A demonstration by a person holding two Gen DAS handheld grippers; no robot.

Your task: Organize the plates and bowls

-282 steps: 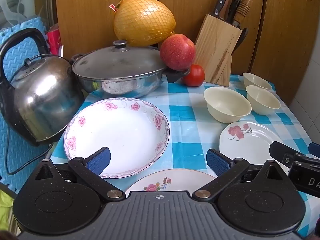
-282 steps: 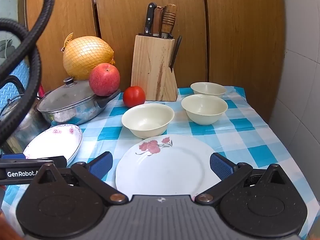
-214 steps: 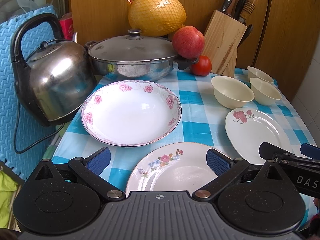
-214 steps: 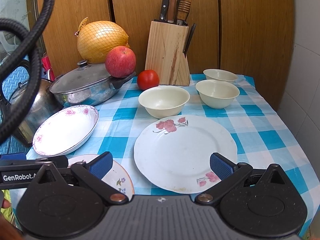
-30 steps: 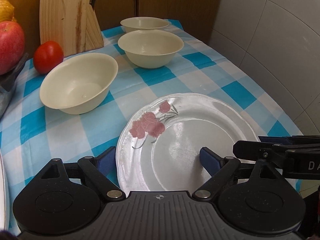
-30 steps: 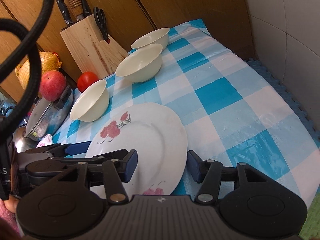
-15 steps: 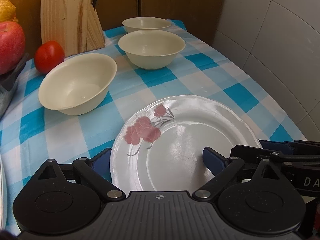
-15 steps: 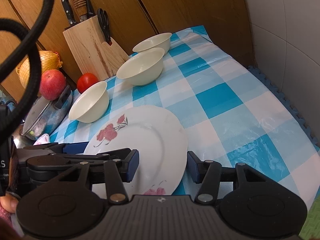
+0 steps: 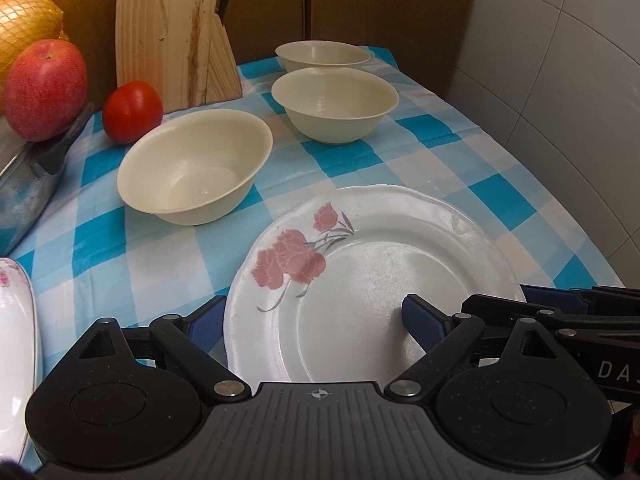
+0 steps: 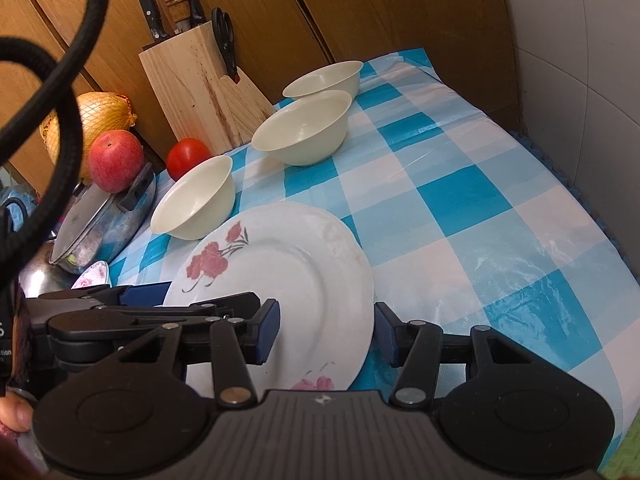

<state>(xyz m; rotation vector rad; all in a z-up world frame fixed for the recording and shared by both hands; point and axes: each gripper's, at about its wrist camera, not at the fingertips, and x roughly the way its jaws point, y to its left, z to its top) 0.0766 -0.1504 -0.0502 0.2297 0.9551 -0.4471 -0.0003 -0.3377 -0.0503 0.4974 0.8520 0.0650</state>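
Observation:
A white plate with red roses [image 9: 372, 276] [image 10: 288, 280] lies on the blue checked tablecloth. My left gripper [image 9: 312, 320] straddles its left rim, one finger under the edge and one on top; the jaws are still wide. My right gripper [image 10: 326, 330] straddles its right rim, half closed, pads near the plate. Three cream bowls stand behind: a near one [image 9: 196, 164] [image 10: 196, 196], a middle one [image 9: 336, 104] [image 10: 304, 128], a far one [image 9: 322, 54] [image 10: 324, 76].
A wooden knife block [image 9: 172, 36] [image 10: 200, 84], a tomato [image 9: 132, 112], an apple [image 9: 44, 88] on a steel pot [image 10: 104, 216] and a netted pomelo [image 10: 104, 120] stand at the back left. A pink-flowered dish [image 9: 16, 356] lies far left. A tiled wall [image 9: 560, 80] borders the right.
Both grippers moved from the table's front to the rose plate and took up its opposite rims. Over the last second the right gripper narrowed slightly and the plate's near edge lifted a little.

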